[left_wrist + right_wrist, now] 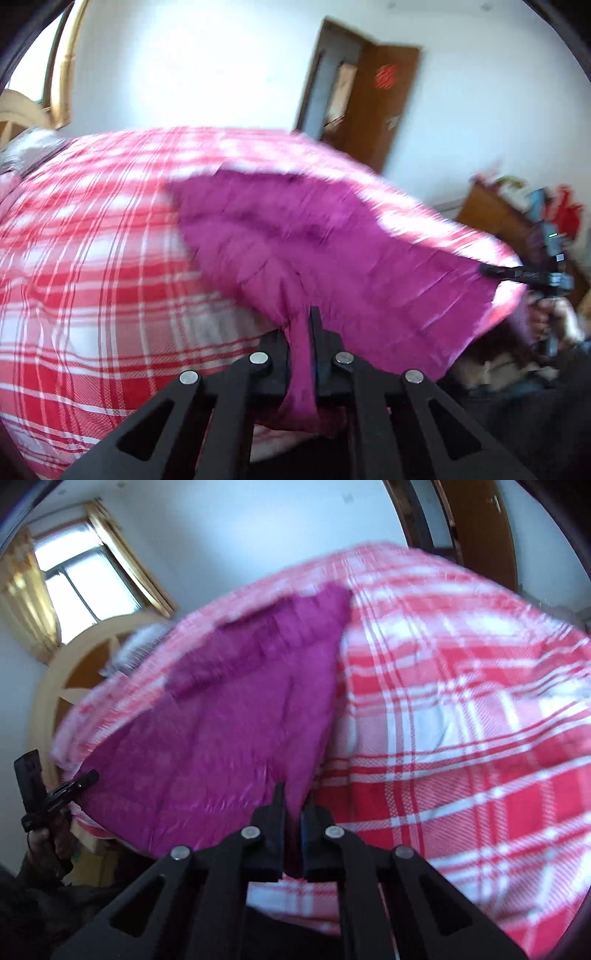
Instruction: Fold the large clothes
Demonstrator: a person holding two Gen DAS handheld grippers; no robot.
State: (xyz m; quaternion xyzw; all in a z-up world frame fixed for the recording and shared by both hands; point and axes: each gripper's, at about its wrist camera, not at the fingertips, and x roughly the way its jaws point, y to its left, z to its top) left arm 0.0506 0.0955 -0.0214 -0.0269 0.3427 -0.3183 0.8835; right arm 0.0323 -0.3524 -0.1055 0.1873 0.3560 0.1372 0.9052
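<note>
A large magenta garment (295, 240) lies spread and partly lifted over a bed with a red and white plaid cover (92, 258). My left gripper (309, 315) is shut on a bunched edge of the garment, and the fabric hangs down between its fingers. At the right, my right gripper (484, 268) pinches the garment's other corner. In the right wrist view the garment (229, 720) stretches from my right gripper (293, 797), shut on its near edge, to my left gripper (90, 775) at the far left corner. Both views are blurred.
The plaid cover (461, 701) fills the bed's right side. A wooden headboard (66, 664) and a curtained window (81, 579) stand behind it. A brown door (384, 103) stands open, with a cluttered wooden cabinet (495, 214) near it. A hand (48, 842) holds the left gripper.
</note>
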